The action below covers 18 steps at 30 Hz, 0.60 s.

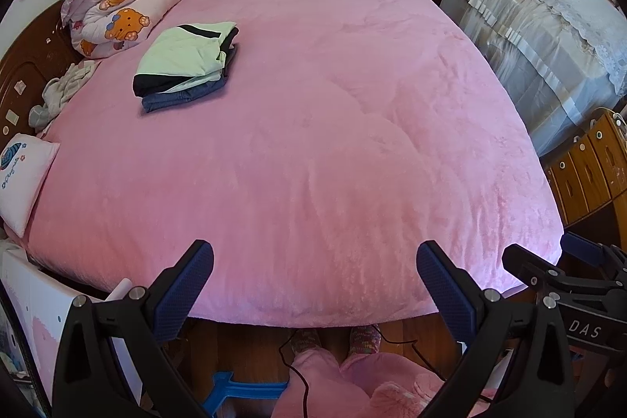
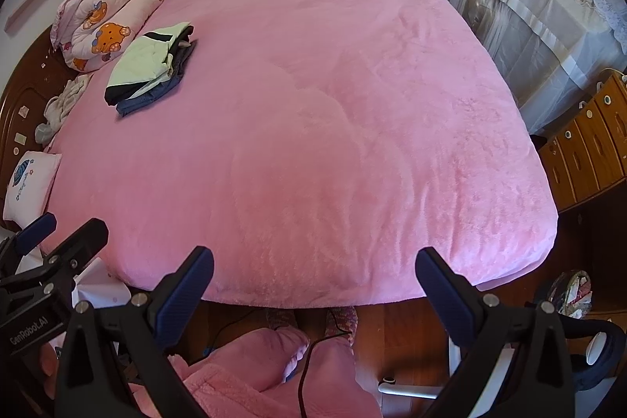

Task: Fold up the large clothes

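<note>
A stack of folded clothes point(image 1: 188, 63), pale green on top with black and blue denim below, lies on the far left of the pink bed point(image 1: 333, 143). It also shows in the right wrist view point(image 2: 151, 65). My left gripper point(image 1: 315, 285) is open and empty, held above the bed's near edge. My right gripper point(image 2: 315, 285) is open and empty, also above the near edge, and shows at the right of the left wrist view point(image 1: 548, 261). A crumpled whitish garment point(image 1: 58, 93) lies at the headboard.
A rolled cartoon quilt point(image 1: 121, 6) and a small pillow point(image 1: 23, 175) lie along the left side of the bed. A lace-covered piece of furniture point(image 1: 548, 26) and wooden drawers point(image 1: 588, 167) stand to the right. The person's pink-robed legs point(image 1: 345, 379) and a cable are below.
</note>
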{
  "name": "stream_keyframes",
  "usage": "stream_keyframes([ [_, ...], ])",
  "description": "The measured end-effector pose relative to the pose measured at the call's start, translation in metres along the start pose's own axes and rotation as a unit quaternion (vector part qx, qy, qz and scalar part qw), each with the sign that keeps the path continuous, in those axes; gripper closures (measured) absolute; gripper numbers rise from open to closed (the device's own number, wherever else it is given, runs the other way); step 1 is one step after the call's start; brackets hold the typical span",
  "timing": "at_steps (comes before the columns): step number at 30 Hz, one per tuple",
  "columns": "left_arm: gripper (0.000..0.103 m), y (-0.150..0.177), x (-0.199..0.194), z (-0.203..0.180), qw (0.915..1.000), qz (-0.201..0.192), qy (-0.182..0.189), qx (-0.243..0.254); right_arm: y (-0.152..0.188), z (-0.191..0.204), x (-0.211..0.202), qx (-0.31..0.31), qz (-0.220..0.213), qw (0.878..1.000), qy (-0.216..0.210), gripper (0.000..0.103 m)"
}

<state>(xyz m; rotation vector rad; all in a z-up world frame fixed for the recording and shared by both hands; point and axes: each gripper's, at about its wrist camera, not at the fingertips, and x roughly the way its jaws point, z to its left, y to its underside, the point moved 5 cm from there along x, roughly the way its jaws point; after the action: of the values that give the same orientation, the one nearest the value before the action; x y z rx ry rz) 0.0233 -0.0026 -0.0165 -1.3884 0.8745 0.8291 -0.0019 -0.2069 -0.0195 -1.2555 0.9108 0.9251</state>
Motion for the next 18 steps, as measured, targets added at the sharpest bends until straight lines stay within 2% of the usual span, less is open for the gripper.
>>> stream_keyframes([
  [18,0.0,-0.0057,0.0014,0.0004,1.0,-0.002,-0.001,0.005,-0.0051,-0.0028,0.0021,0.004,0.0,1.0,0.003,0.0],
])
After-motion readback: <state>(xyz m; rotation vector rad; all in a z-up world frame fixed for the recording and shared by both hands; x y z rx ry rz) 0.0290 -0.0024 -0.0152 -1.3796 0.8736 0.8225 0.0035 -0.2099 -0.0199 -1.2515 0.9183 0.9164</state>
